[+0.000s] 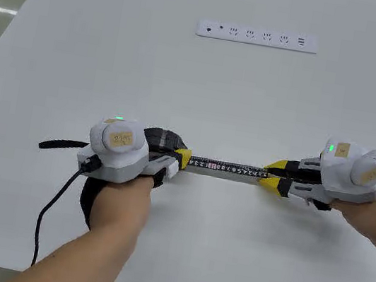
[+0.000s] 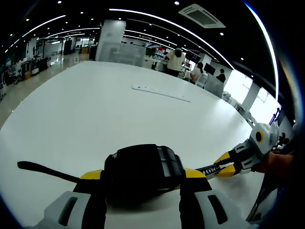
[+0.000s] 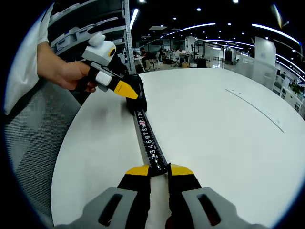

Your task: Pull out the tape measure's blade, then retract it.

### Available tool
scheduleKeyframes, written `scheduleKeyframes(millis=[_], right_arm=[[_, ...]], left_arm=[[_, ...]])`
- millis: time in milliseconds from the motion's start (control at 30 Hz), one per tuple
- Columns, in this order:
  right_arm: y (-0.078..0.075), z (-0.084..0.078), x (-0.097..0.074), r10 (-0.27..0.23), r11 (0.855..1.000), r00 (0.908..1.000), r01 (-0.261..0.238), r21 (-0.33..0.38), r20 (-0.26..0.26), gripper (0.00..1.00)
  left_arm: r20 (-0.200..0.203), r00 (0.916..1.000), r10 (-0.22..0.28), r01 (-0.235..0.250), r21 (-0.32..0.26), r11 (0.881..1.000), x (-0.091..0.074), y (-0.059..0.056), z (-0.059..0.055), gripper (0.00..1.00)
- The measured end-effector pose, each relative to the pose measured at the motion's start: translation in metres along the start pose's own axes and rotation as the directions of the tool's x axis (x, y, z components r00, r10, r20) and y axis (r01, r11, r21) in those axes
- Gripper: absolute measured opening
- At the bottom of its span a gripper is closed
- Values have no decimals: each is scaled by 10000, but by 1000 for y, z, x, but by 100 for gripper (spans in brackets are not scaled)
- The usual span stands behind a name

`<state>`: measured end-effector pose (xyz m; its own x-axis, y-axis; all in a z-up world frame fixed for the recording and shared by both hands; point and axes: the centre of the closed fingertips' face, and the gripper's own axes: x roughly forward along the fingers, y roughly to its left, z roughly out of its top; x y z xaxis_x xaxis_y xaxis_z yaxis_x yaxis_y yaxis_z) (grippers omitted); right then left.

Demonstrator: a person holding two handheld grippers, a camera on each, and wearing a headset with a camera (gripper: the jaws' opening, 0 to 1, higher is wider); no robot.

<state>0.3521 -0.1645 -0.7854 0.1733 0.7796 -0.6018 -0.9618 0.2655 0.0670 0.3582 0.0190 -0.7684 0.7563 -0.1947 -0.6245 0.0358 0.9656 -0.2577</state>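
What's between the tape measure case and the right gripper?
The pulled-out blade, running from the tape measure case to the right gripper, whose jaws pinch its end; head view and right gripper view show it.

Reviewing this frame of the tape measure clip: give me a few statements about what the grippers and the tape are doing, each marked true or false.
1. The left gripper is clamped on the tape measure's black case. True.
2. The blade is fully wound in. False: it spans from the case to the right gripper, which is shut on its end.
3. The power strip lies between the two grippers. False: it lies farther back on the table, apart from both.
4. The blade's numbered face points up. True: the digits read plainly in the right gripper view.
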Motion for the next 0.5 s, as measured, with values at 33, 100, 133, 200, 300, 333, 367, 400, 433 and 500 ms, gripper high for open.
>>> scheduleKeyframes(millis=[33, 100, 133, 200, 300, 333, 367, 400, 433, 500], right_arm=[[0, 0, 0, 2, 10000, 10000, -2, -4, -2, 9], [2, 6, 8, 126, 9999, 9999, -125, -52, 52, 9], [3, 9, 11, 187, 9998, 9998, -187, -76, 78, 9], [4, 12, 17, 282, 9996, 9995, -281, -86, 126, 9], [6, 16, 22, 400, 9992, 9991, -398, -105, 159, 9], [7, 17, 23, 428, 9990, 9990, -426, -141, 150, 9], [7, 17, 23, 445, 9989, 9989, -443, -163, 143, 9], [7, 18, 24, 462, 9988, 9988, -460, -174, 131, 9], [7, 18, 25, 481, 9986, 9988, -478, -212, 120, 9], [7, 20, 27, 528, 9984, 9985, -525, -192, 169, 9]], left_arm=[[0, 10000, 0, 0, 0, 10000, 0, 0, 0, 59], [1, 10000, -14, 14, -55, 10000, 0, 0, 0, 59], [2, 10000, -21, 21, -83, 10000, 0, 0, 0, 59], [-2, 10000, -28, 28, -120, 9999, 0, 0, 0, 59], [-12, 10000, -38, 38, -139, 9999, -1, 0, 0, 59], [0, 10000, -41, 41, -143, 9999, -1, 0, 1, 59], [9, 10000, -42, 42, -149, 9999, -1, 0, 1, 59], [4, 10000, -41, 41, -147, 9999, -1, 0, 1, 59], [-2, 10000, -37, 37, -165, 9999, -1, 0, 1, 59], [3, 10000, -39, 39, -221, 9997, -1, 0, 1, 59]])
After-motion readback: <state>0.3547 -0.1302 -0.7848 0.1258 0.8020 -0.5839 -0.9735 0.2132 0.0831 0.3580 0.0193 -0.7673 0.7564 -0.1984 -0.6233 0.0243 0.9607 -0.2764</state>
